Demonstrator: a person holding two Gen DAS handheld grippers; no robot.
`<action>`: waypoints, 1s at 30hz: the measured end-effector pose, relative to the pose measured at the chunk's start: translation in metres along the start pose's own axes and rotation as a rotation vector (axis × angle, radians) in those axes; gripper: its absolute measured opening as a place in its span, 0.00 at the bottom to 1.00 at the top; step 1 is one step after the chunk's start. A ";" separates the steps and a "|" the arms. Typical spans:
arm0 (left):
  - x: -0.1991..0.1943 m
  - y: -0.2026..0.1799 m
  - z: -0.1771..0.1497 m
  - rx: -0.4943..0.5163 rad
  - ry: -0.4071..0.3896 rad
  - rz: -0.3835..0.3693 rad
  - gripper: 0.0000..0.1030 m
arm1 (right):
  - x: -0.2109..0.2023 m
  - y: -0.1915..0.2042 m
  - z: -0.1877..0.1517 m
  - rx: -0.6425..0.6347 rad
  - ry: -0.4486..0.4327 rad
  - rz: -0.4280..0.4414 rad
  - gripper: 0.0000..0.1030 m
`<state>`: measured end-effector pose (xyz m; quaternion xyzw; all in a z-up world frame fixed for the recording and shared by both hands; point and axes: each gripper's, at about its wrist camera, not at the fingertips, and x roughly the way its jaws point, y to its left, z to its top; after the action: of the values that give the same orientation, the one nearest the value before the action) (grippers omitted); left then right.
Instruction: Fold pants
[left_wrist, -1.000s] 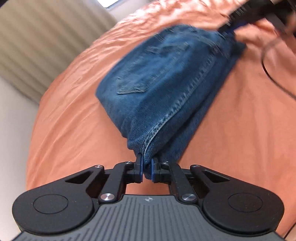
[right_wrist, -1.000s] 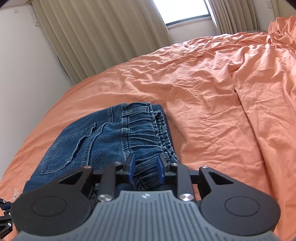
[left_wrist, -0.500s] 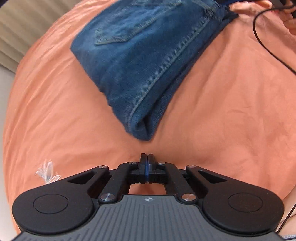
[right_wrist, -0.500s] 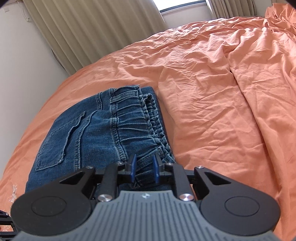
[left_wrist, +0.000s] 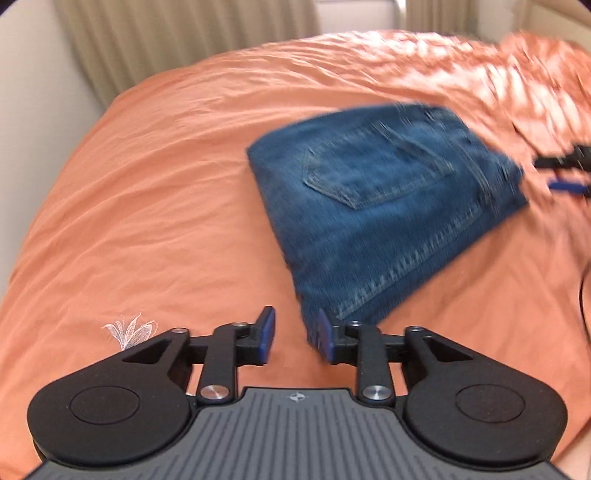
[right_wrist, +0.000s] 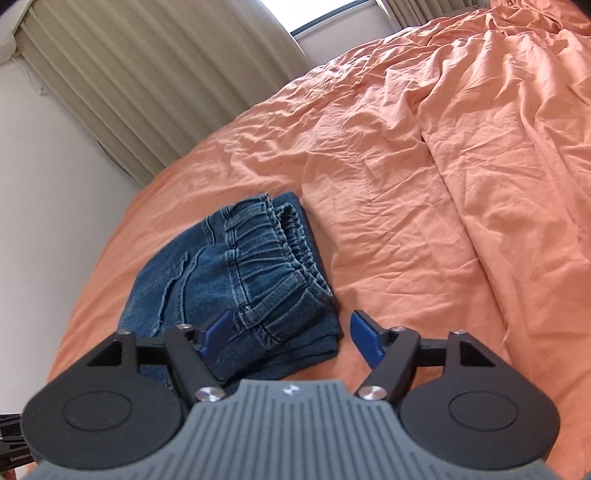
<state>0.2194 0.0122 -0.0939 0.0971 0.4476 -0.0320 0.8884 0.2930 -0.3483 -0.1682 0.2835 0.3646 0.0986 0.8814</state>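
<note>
Blue denim pants (left_wrist: 384, 206) lie folded into a compact stack on the orange bed sheet (left_wrist: 166, 192). In the left wrist view my left gripper (left_wrist: 293, 341) is open and empty, just in front of the stack's near folded corner. In the right wrist view the pants (right_wrist: 243, 280) show their elastic waistband end. My right gripper (right_wrist: 295, 341) is open, its jaws spread on either side of the waistband corner and not holding it. The right gripper also shows at the far right of the left wrist view (left_wrist: 565, 173).
Beige curtains (right_wrist: 159, 85) and a white wall (right_wrist: 48, 192) stand beyond the bed's edge. The sheet is heavily wrinkled to the right (right_wrist: 461, 155). A small white embroidered motif (left_wrist: 129, 328) marks the sheet. A black cable (left_wrist: 583, 299) runs at the right edge.
My left gripper let go of the folded end, shut briefly, then opened and swung left of the stack. My right gripper opened wide off the waistband and drew back slightly.
</note>
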 end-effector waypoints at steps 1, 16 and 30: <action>0.000 0.003 0.003 -0.033 -0.004 -0.002 0.36 | 0.000 0.000 0.001 0.010 0.002 0.005 0.76; 0.035 0.014 0.041 -0.168 -0.062 0.003 0.69 | 0.031 -0.019 0.005 0.131 0.078 0.054 0.79; 0.129 0.092 0.031 -0.631 -0.050 -0.363 0.80 | 0.096 -0.055 0.029 0.294 0.151 0.239 0.79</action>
<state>0.3337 0.1000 -0.1664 -0.2635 0.4234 -0.0519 0.8652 0.3801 -0.3694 -0.2398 0.4422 0.4041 0.1692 0.7827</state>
